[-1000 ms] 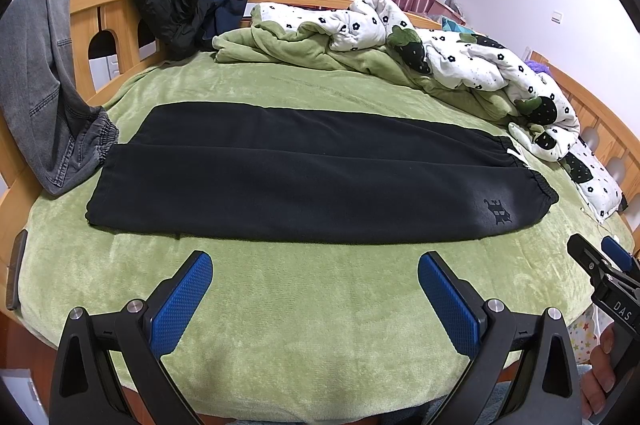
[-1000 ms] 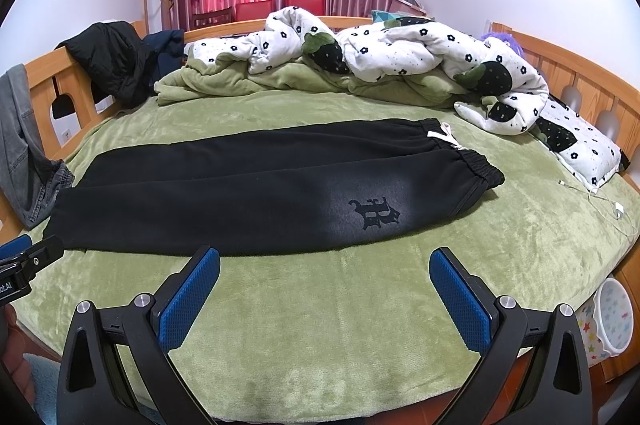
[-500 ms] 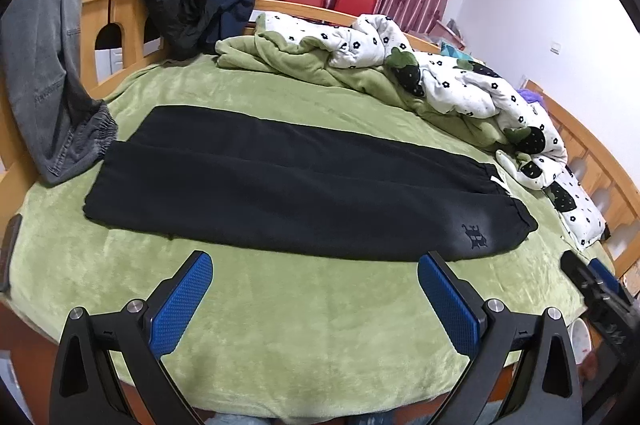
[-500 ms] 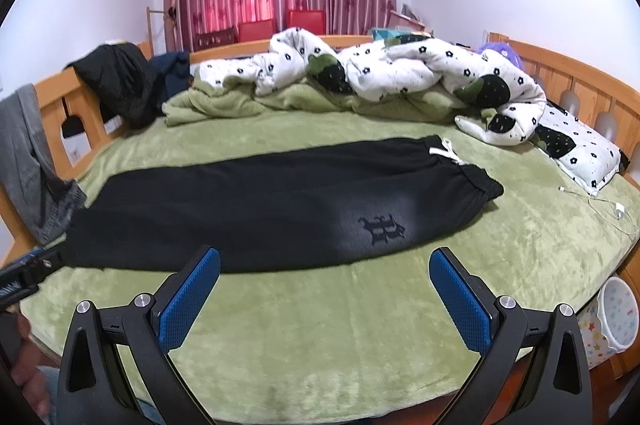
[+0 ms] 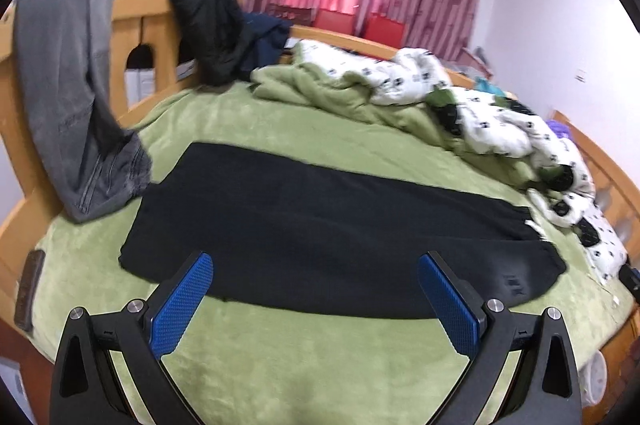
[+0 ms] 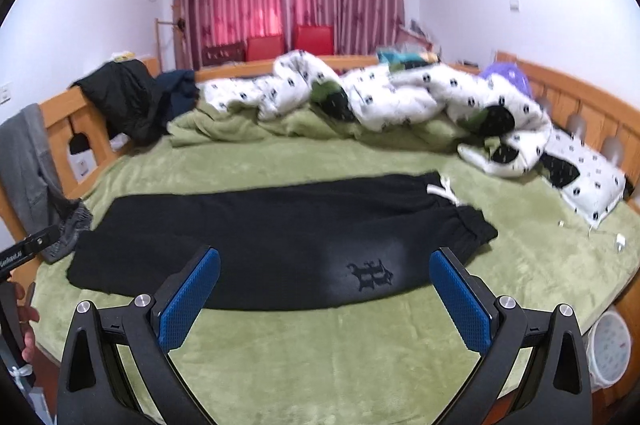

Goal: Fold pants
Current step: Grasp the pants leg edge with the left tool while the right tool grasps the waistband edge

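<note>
Black pants lie flat across the green bed, folded lengthwise with one leg over the other. Their waistband with a white drawstring is at the right; the cuffs are at the left. A dark emblem shows near the waist. My left gripper is open above the near edge of the pants, toward the cuff half. My right gripper is open above the near edge beside the emblem. Neither touches the fabric.
A rumpled white patterned quilt and green blanket fill the far side of the bed. Grey jeans and a black jacket hang on the wooden rail at left. A white bin stands off the bed's right corner.
Both grippers have moved forward and up toward the pants, so the pants now sit between their fingers in view. Both stay open.
</note>
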Motion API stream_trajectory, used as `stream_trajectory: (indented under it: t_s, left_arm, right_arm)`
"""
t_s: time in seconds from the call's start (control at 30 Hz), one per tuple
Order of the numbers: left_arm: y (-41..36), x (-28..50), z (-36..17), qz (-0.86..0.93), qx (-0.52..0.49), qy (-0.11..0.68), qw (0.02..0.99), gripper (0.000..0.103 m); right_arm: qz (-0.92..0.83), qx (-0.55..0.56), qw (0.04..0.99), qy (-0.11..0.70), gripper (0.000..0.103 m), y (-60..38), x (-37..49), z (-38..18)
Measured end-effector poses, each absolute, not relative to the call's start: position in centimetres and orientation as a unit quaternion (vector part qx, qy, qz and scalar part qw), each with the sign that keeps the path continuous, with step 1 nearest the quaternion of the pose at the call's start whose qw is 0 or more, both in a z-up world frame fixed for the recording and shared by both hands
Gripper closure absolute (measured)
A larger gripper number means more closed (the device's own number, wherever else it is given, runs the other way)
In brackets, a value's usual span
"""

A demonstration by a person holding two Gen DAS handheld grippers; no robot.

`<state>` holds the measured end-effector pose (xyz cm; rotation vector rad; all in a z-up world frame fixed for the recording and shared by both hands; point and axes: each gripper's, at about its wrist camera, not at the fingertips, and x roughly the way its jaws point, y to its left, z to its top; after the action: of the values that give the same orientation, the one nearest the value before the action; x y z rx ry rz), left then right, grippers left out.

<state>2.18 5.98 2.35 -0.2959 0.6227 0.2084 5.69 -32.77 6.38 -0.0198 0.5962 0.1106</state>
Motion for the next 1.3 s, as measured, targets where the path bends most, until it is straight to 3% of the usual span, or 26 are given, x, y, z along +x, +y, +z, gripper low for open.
stream_trajectory:
  t_s: [0.23, 0.37, 0.43, 0.53, 0.63, 0.87, 1.0, 1.07, 1.1, 1.13, 1.17, 1.23, 1.3]
  left_arm:
    - [10.3, 6.7, -5.6, 0.119, -0.139, 0.370, 0.911, 0.001]
    - [12.8, 6.7, -9.4, 0.090, -0.207, 0.380, 0.897, 0.001]
    - [13.7, 6.7, -11.4, 0.079, -0.242, 0.394, 0.883, 0.013]
    - [14.6, 6.7, -13.7, 0.072, -0.277, 0.400, 0.871, 0.016]
    - [15.3, 6.8, -15.0, 0.073, -0.304, 0.387, 0.867, 0.016]
    - [16.5, 8.1, -15.7, 0.093, -0.342, 0.367, 0.860, 0.016]
    - [16.1, 8.7, -15.3, 0.123, -0.323, 0.367, 0.864, 0.030]
    - [16.6, 9.0, -15.0, 0.136, -0.311, 0.374, 0.863, 0.050]
    - [17.1, 9.2, -14.9, 0.147, -0.311, 0.380, 0.859, 0.071]
    - [17.5, 9.2, -14.7, 0.153, -0.314, 0.382, 0.855, 0.086]
    - [17.9, 9.2, -14.4, 0.154, -0.317, 0.383, 0.853, 0.089]
    - [18.4, 9.1, -13.0, 0.141, -0.325, 0.375, 0.857, 0.090]
    - [18.0, 9.0, -10.9, 0.135, -0.308, 0.356, 0.872, 0.090]
  right_arm:
    - [0.051, -0.009, 0.941, 0.335, 0.005, -35.0, 10.7, -1.0]
    - [0.033, 0.027, 0.930, 0.366, 0.020, -37.2, 13.6, -6.3]
    - [0.029, 0.052, 0.923, 0.381, 0.021, -38.6, 14.7, -8.6]
    - [0.023, 0.084, 0.911, 0.402, 0.028, -40.4, 16.2, -11.7]
    - [0.010, 0.085, 0.905, 0.416, 0.033, -41.2, 17.5, -13.7]
    - [0.013, 0.153, 0.901, 0.406, 0.033, -43.7, 19.5, -15.3]
    - [0.030, 0.176, 0.894, 0.411, 0.033, -44.3, 20.9, -15.6]
    - [0.031, 0.170, 0.894, 0.413, 0.034, -44.3, 22.0, -15.6]
    - [0.029, 0.170, 0.893, 0.415, 0.038, -44.3, 22.4, -15.8]
    - [0.021, 0.171, 0.891, 0.420, 0.049, -44.4, 22.8, -15.9]
    - [0.007, 0.165, 0.891, 0.423, 0.070, -44.4, 23.2, -15.9]
    - [0.006, 0.153, 0.896, 0.416, 0.080, -44.3, 23.5, -15.2]
    - [0.014, 0.143, 0.905, 0.401, 0.084, -44.3, 23.4, -13.8]
